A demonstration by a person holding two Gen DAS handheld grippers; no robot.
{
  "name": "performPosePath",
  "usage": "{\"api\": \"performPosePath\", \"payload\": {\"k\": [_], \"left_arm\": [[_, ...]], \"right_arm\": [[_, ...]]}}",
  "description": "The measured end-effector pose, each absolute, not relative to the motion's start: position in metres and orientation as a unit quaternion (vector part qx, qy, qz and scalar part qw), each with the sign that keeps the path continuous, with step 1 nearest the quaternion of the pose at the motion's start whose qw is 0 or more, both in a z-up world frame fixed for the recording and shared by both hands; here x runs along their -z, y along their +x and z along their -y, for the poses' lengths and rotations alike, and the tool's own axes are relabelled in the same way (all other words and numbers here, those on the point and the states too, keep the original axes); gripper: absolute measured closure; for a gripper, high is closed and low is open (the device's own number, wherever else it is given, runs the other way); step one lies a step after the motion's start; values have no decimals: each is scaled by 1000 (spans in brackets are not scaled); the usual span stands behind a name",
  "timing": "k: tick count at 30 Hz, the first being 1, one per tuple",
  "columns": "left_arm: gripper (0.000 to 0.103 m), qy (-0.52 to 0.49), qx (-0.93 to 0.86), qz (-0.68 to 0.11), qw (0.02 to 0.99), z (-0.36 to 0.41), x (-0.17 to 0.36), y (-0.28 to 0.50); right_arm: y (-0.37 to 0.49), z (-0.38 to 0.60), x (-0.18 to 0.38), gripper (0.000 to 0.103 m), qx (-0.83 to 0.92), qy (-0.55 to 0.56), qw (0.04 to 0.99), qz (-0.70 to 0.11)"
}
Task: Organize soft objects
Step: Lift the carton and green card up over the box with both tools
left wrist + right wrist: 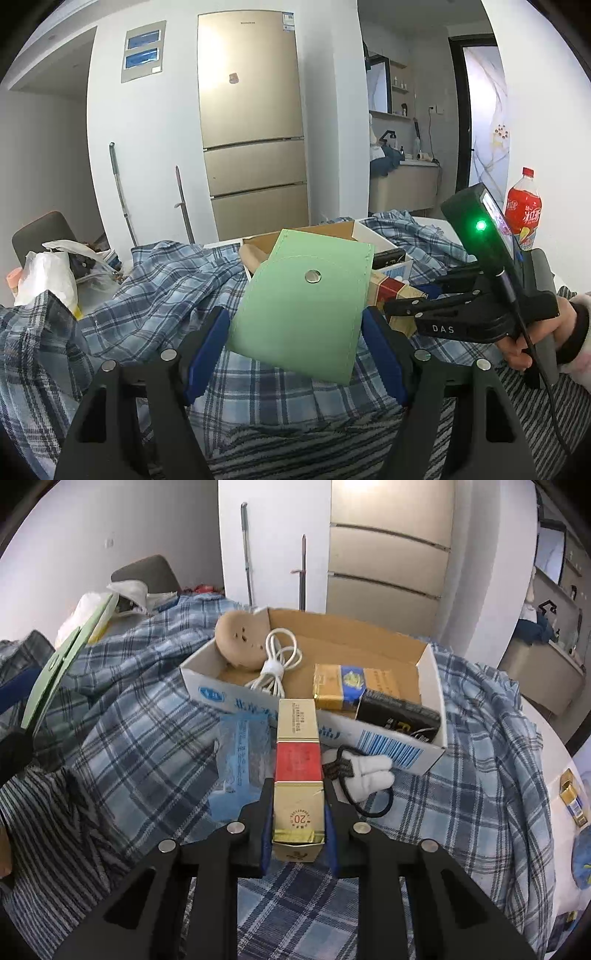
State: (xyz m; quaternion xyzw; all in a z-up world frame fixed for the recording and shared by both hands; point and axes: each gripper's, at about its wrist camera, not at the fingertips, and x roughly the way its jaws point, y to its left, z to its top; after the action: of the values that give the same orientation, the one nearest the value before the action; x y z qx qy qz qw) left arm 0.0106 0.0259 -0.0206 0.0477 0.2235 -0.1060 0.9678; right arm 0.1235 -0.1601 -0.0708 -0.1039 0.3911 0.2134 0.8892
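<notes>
- Pouch (301, 306), pale green, flat, with a round snap on its flap: held between the blue pads of the left claw (295, 332), lifted clear of the plaid cloth (155, 295) below. The claw is closed only to the pouch's width, pads pressing its two side edges; probably held up so it can be carried to its place.
- Gold-and-red carton (298, 775), long and stiff: clamped lengthwise in the right claw (298, 823), the pads narrowed against its two long sides. Its far end points at the near wall of the cardboard box (369, 734), which suggests it is bound for that box.
- Cardboard box, open-topped, sits far centre on the plaid cloth. Contents: tan pad (240, 642) at far left, coiled white cable (277, 664) beside it, gold-and-blue pack (343, 686) and black pack (399, 716) at right.
- Blue plastic packet (240, 764): flat on the cloth, just left of the carton, not yet sorted.
- White plush piece on a black hair tie (369, 775): near right of the carton, touching the box's near wall, not yet sorted.
- Red drink bottle (522, 210): upright, far right.
</notes>
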Motion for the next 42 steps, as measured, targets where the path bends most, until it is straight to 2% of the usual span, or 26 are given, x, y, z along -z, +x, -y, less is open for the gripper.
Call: {"api": "performPosePath", "payload": {"k": [9,17,24,35,42], "left_arm": [[27,26,94,-173,980,-32,6,-7],[27,30,87,-125,988,-24,-14,-23],[27,40,76,-114,990,-7,-36,-20],[27,40,42,-71,996,20,-86,31],[27,0,27,-82,996,31,-97,92]], "right_arm": [[103,175,33,82,-184,-79,935,-292],[88,183,7,82,-181,-68,953,-234],[81,186,-22,82,-171,-65,961,-208],[106,197,-92,82,-133,-32,977,-166],[154,218,-102,82,-97,10,979,-181]]}}
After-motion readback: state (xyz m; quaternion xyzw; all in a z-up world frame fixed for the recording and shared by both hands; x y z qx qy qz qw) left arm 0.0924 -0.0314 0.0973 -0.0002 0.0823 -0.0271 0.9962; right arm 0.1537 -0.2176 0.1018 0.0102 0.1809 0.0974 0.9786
